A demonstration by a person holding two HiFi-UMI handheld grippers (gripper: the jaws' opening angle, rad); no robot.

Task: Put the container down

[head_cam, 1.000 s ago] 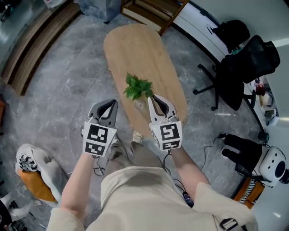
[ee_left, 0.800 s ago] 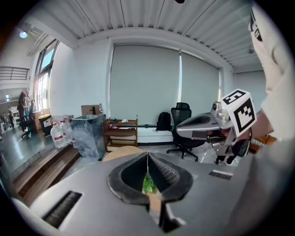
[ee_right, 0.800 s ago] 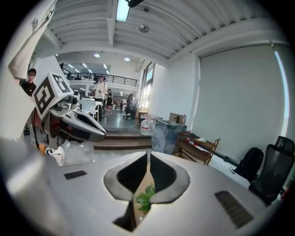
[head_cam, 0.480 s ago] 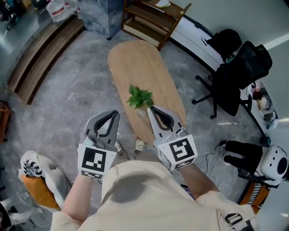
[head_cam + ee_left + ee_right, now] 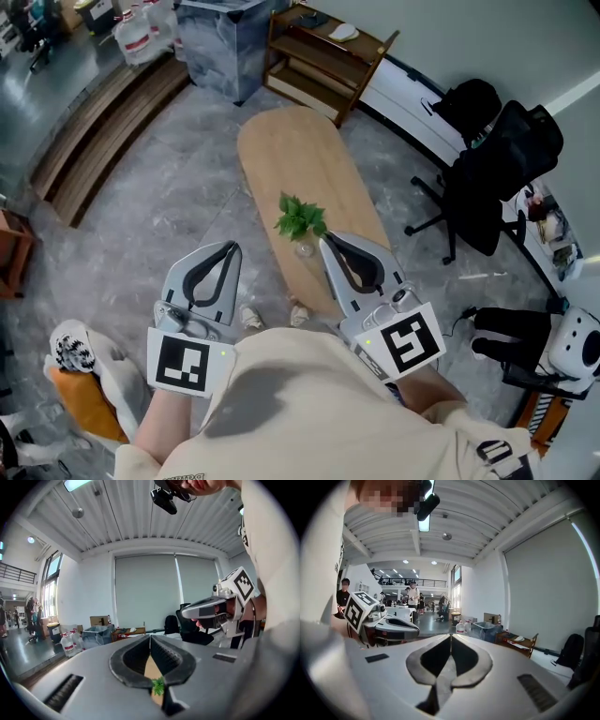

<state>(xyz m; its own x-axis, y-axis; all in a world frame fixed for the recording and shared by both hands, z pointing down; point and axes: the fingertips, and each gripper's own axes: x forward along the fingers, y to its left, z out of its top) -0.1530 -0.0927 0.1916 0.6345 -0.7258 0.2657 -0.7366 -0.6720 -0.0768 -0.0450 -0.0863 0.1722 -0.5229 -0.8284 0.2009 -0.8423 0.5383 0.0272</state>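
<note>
Wooden table [image 5: 291, 159] at centre frame carries the container [image 5: 303, 246], upright, green sprig on top. Left gripper [image 5: 231, 247] and right gripper [image 5: 324, 241] hang just below it, jaws together, empty. Best play: back away wide without brushing those leaves.

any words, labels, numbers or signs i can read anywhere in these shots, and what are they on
No text here can be read.
White marker cube on the left gripper, and its twin on the right gripper: black square patterns only, no words.
Red labels on the clear water jugs: too small to read.
Dark print at the hem of the cream shirt: cut off by the frame edge.
</note>
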